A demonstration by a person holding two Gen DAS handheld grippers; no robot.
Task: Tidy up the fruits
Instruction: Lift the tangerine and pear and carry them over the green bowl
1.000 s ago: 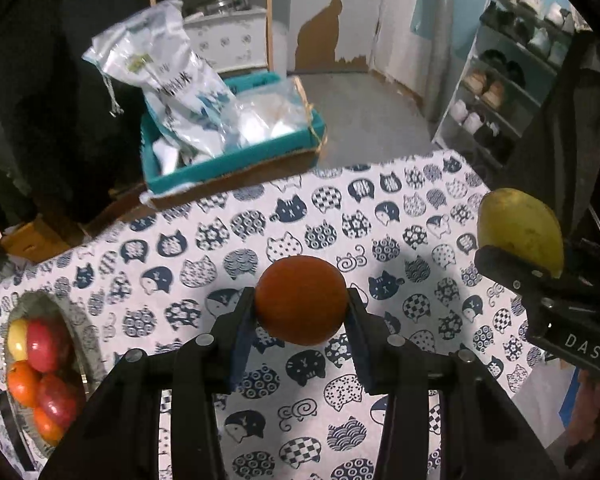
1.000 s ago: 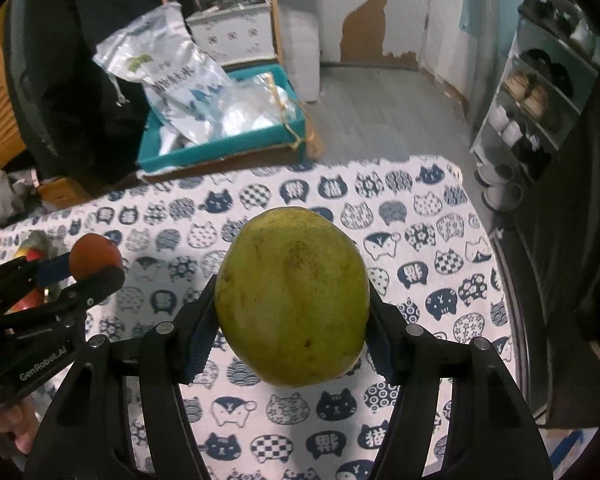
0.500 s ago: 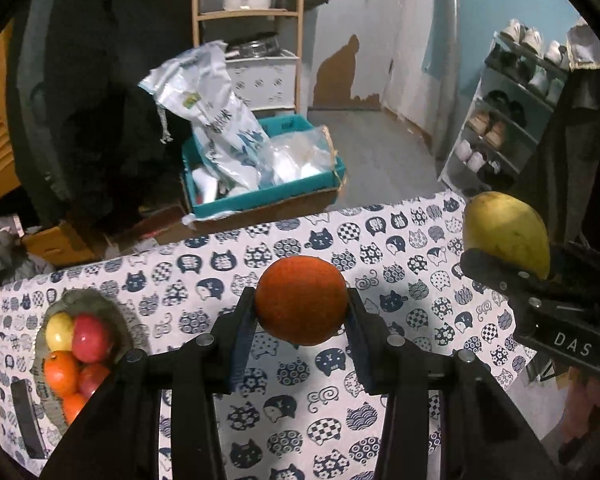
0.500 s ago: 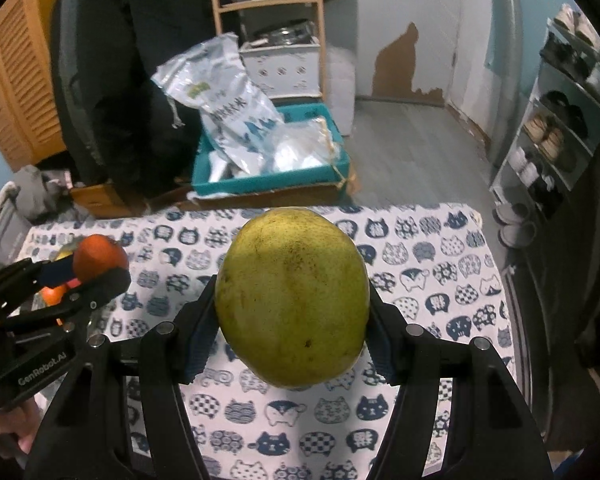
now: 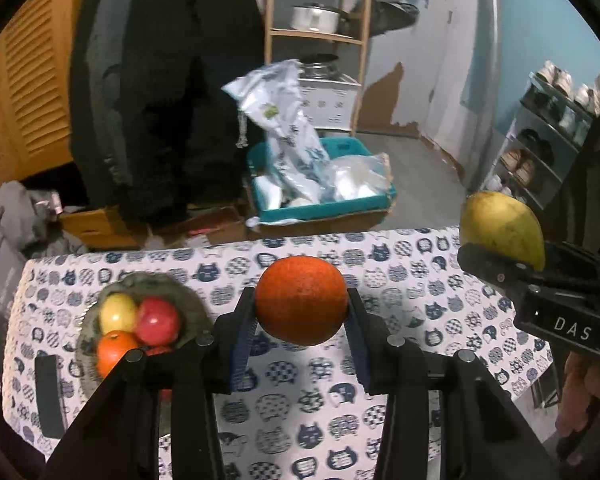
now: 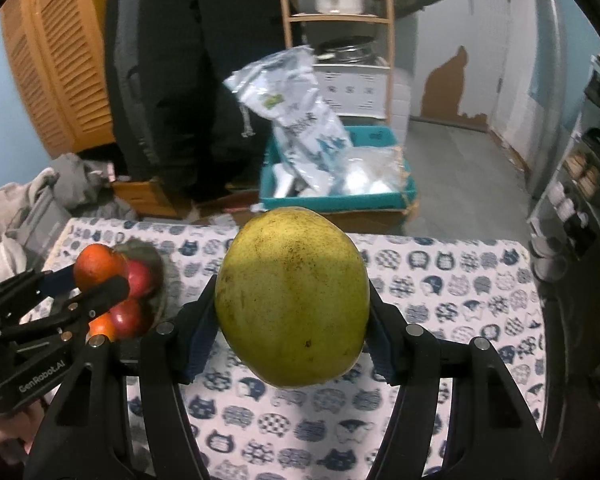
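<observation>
An orange (image 5: 301, 300) hangs above the cat-print tablecloth (image 5: 412, 304), with my left gripper (image 5: 301, 320) shut on it. My right gripper (image 6: 292, 312) is shut on a large yellow-green mango (image 6: 292, 296), also held above the cloth. In the left wrist view the mango (image 5: 500, 228) and the right gripper (image 5: 496, 264) show at the right edge. The right wrist view shows the orange (image 6: 98, 264) and left gripper (image 6: 96, 278) at the left. A grey bowl (image 5: 188, 300) at the table's left holds a yellow fruit, red apples (image 5: 158, 320) and an orange.
A dark flat object (image 5: 48, 396) lies on the cloth left of the bowl. Beyond the table's far edge stand a teal crate (image 5: 320, 208) with plastic bags, a wooden shelf (image 5: 316, 36) with pots, and a dark coat (image 5: 160, 92). A shoe rack (image 5: 540, 148) lines the right wall.
Both grippers have risen and pulled back from the table with their fruits still held. More of the room and the whole bowl have come into view.
</observation>
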